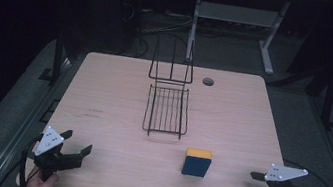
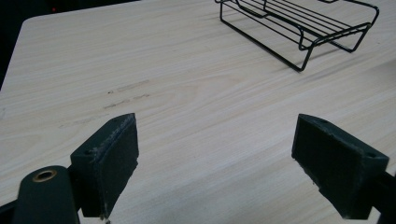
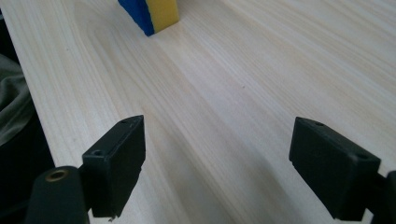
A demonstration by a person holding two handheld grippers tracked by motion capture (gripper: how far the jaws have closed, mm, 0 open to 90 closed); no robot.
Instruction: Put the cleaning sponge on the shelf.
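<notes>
- My right tongs (image 1: 255, 186) rest low at the near edge of the tabletop (image 1: 117, 101), jaws spread wide with nothing between them; my left tongs (image 1: 76, 143) sit at the opposite near corner, just as wide apart and just as empty.
- The sponge (image 1: 196, 162), blue with a yellow layer, stands on the tabletop ahead of my right tongs and off toward my left ones, nearer the right pair, apart from both.
- I judge it light and soft, so it should squash under the pads rather than slip; a gentle squeeze ought to do.
- I would take it across its two broad blue faces, near the middle, so it does not fold or twist out.
- The wire rack (image 1: 167, 109) stands farther out beyond the sponge, closer to my left tongs' line of sight; it looks stiff and thin-barred.
- In the right gripper view the sponge (image 3: 150, 14) is cut off at the top edge, so its full height is lost there.
- The rack's upright back blends into the dark floor behind; its bars are hard to trace.
- The sponge's far side is hidden from me.
</notes>
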